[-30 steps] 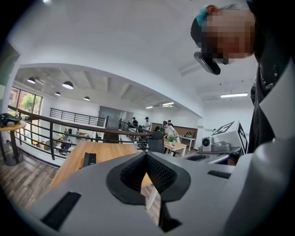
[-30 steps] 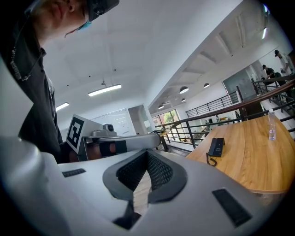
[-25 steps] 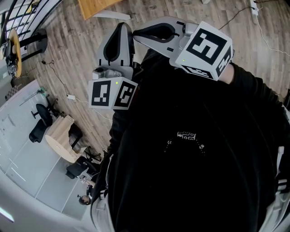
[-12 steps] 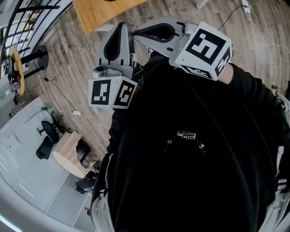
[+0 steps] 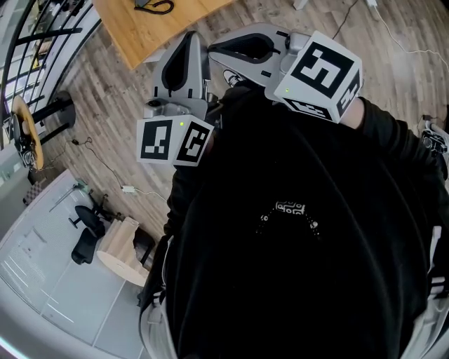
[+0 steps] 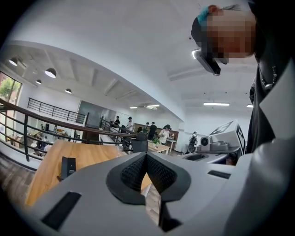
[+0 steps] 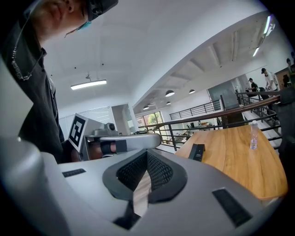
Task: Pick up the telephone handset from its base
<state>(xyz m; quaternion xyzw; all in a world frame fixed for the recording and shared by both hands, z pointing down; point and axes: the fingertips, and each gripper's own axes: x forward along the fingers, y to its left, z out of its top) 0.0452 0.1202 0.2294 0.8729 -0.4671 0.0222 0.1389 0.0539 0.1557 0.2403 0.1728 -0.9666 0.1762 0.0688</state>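
A small black object (image 6: 68, 166) that may be the telephone lies on a wooden table (image 6: 46, 170); its shape is too small to make out. It also shows in the right gripper view, a black object (image 7: 197, 151) near the table's (image 7: 239, 156) left edge, and in the head view as a dark thing with a cord (image 5: 154, 5) at the top. My left gripper (image 6: 146, 154) and right gripper (image 7: 147, 152) are both shut and empty. I hold them close against my chest, left gripper (image 5: 191, 36), right gripper (image 5: 212, 48), short of the table.
A clear water bottle (image 7: 252, 136) stands on the table. A black metal railing (image 7: 207, 122) runs behind it. People stand far off in the hall (image 6: 152, 131). Wood-plank floor (image 5: 105, 105) with a cable lies under me; a lower level shows at left.
The wooden table has come further into the head view at the top and the floor has slid down and left. Both grippers stay shut, in the same pose against my chest.
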